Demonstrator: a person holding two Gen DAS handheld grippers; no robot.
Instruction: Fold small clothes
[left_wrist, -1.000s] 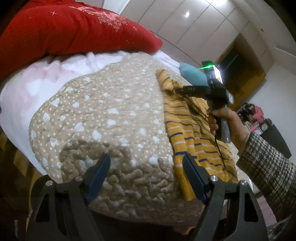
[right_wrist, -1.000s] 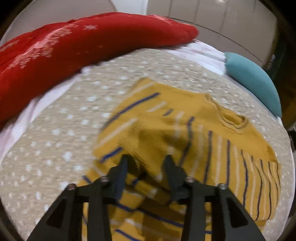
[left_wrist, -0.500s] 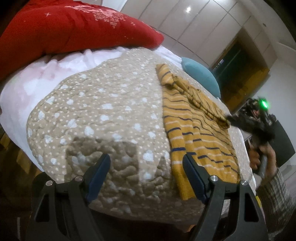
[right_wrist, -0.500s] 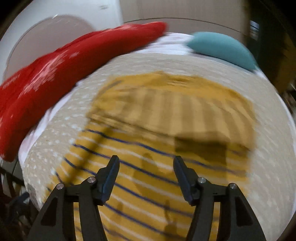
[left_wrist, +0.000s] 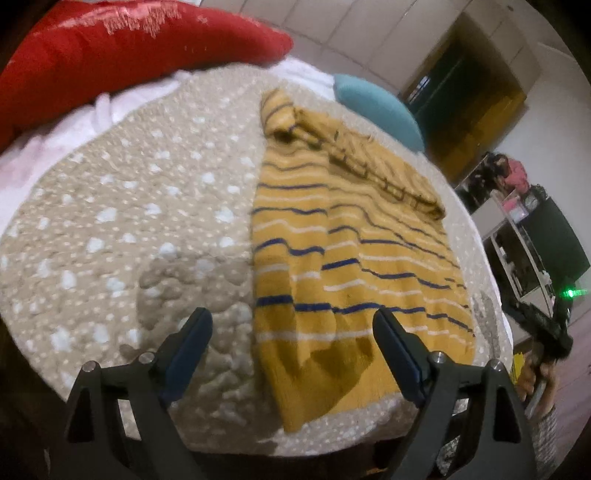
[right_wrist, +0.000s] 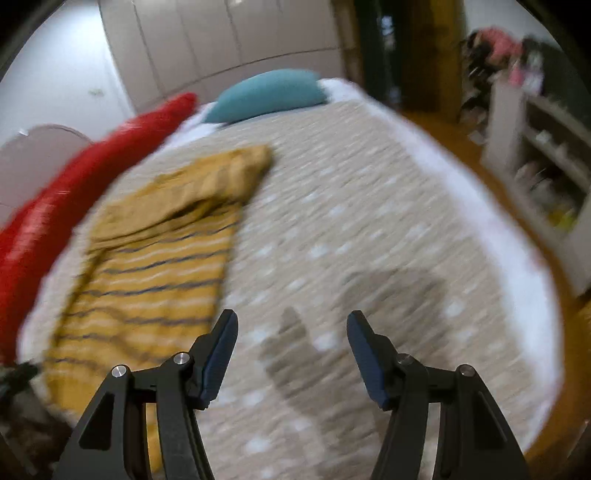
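Observation:
A small mustard-yellow sweater (left_wrist: 351, 254) with blue and white stripes lies flat on the beige dotted quilt (left_wrist: 129, 221), its sleeves folded across the far end. My left gripper (left_wrist: 291, 343) is open and empty, hovering over the sweater's near hem. My right gripper (right_wrist: 291, 350) is open and empty, held above bare quilt to the right of the sweater (right_wrist: 155, 273). In the left wrist view the right gripper (left_wrist: 539, 325) shows at the far right, off the bed's edge.
A red pillow (left_wrist: 122, 55) and a teal pillow (left_wrist: 376, 107) lie at the head of the bed. White shelves (right_wrist: 543, 155) with clutter stand past the bed's right side, over wooden floor (right_wrist: 454, 136). The quilt's near edge (left_wrist: 332, 439) drops off close to my left gripper.
My right gripper let go of the sweater's folded sleeve, opened, and pulled back off the sweater to the right side of the bed. My left gripper moved right over the hem.

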